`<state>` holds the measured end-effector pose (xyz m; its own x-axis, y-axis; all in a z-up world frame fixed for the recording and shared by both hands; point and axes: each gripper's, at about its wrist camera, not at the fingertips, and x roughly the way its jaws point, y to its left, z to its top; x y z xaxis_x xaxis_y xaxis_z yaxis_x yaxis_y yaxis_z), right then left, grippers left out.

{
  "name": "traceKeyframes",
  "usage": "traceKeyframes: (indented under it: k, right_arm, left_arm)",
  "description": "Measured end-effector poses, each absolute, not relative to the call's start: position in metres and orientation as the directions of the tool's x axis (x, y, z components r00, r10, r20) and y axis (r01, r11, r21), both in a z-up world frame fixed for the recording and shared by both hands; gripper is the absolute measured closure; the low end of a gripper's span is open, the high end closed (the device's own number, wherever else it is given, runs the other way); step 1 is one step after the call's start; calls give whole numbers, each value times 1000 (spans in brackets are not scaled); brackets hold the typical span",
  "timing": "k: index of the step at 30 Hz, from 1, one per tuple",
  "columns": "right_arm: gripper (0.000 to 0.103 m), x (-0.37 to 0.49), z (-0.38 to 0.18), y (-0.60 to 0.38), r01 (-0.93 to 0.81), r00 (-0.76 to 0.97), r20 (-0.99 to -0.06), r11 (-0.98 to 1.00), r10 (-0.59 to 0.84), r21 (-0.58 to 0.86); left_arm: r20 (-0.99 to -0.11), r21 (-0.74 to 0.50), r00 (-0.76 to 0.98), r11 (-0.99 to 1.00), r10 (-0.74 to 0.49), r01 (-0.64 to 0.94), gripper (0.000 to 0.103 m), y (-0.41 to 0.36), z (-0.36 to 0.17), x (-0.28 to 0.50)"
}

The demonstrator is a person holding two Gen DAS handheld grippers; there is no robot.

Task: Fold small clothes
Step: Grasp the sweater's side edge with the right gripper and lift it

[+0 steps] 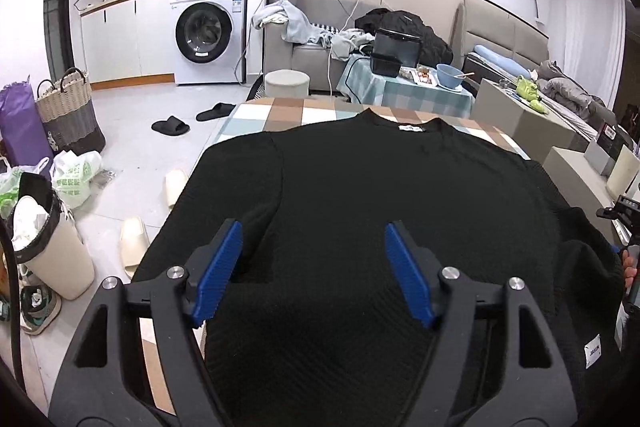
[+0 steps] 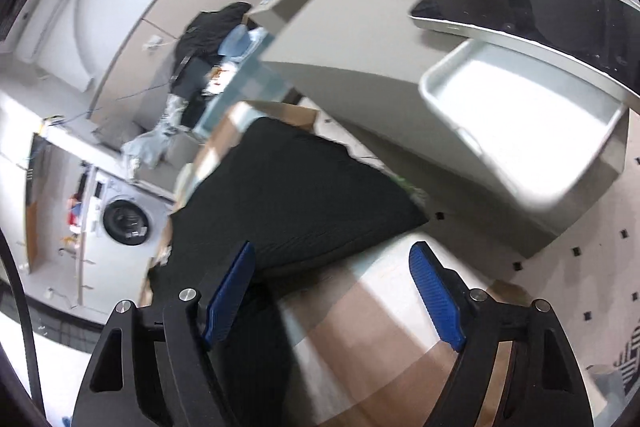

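Two blue-padded jaws of the left gripper (image 1: 314, 275) stand wide, empty, above the black knit sweater (image 1: 380, 187) spread across frame centre on the checked tablecloth (image 1: 280, 111). Right view: right gripper (image 2: 332, 291) likewise wide, near the sweater's lower edge at centre; pinch that hem squarely before folding.

The left wrist view looks low along the black sweater (image 1: 400, 207); the tilted, blurred right wrist view shares it from the side (image 2: 288, 203).
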<state>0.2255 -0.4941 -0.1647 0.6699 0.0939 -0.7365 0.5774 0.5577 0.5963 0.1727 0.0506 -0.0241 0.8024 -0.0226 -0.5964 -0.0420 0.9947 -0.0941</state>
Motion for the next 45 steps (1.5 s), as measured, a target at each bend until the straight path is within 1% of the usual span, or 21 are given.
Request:
traceKeyframes:
  k: [6,11,13,16,17,18,20,23,26,27,28,30,31,32,34,35,36,38,40,43,45]
  right_arm:
    - [25,245,-175,-509,636,613,-790,588,7,499]
    - [27,259,-193,-513,654,560,-829,606,15,453]
    - [40,262,-196,-510,654,543,-839,619,15,435]
    - [63,265,-192,-505,624,561,-828,652,11,431]
    - [77,264,-187,-502,621,565,-825,664,-12,416]
    - [84,265,-183,-500,620,567,-823,675,-33,400]
    - [89,267,-173,-496,601,595,-802,685,-41,411]
    - [89,264,-146,-489,555,679,-730,704,-77,443]
    - [89,268,-107,-467,432,803,-591,758,-77,489]
    - [89,272,-98,-457,373,834,-549,780,-46,502]
    - [89,281,-82,-436,248,868,-495,825,44,508]
    - [89,297,-67,-397,72,863,-469,873,188,483]
    - [89,307,-63,-364,-58,812,-497,889,306,454]
    - [89,312,-66,-340,-137,757,-536,893,374,428]
    - [79,315,-80,-304,-213,659,-622,898,423,385]
    - [64,315,-87,-295,-216,627,-654,901,423,376]
    - [56,313,-92,-292,-210,614,-670,905,417,370]
    - [54,308,-96,-299,-167,621,-687,920,378,355]
    - [46,300,-98,-313,-91,624,-720,943,304,319]
    - [45,281,-110,-336,17,577,-799,975,173,223]
    - [45,267,-124,-353,50,534,-833,977,147,205]
  left_arm:
    - [-629,-93,777,994,-20,-49,32,46,-42,195]
    - [-638,-77,770,995,-3,-60,32,44,-52,205]
    - [-635,-74,772,996,-3,-58,32,44,-52,209]
    - [-625,-73,780,996,-4,-54,32,42,-51,208]
    - [-621,-74,784,996,-4,-54,32,42,-51,209]
    - [-617,-75,787,996,-4,-54,32,43,-50,206]
    - [-611,-83,791,995,-8,-54,32,45,-50,205]
    - [-608,-91,793,994,-14,-53,32,48,-48,198]
    - [-598,-84,801,995,-6,-55,32,56,-43,189]
    - [-591,-89,806,995,-10,-53,32,58,-41,188]
    - [-590,-93,808,994,-11,-55,32,57,-41,187]
    - [-591,-102,807,993,-14,-57,32,62,-41,185]
    - [-594,-102,805,993,-14,-58,32,62,-41,184]
    - [-596,-101,803,993,-13,-59,32,65,-41,183]
    - [-594,-97,804,994,-15,-53,32,64,-42,180]
    - [-595,-95,804,994,-13,-54,32,64,-42,180]
    - [-598,-94,801,994,-11,-56,32,64,-42,180]
    - [-600,-92,800,994,-5,-62,32,65,-41,181]
    - [-598,-98,802,993,-3,-70,32,68,-40,180]
    - [-606,-108,796,990,6,-90,32,68,-41,180]
    - [-610,-114,792,988,9,-99,32,71,-44,180]
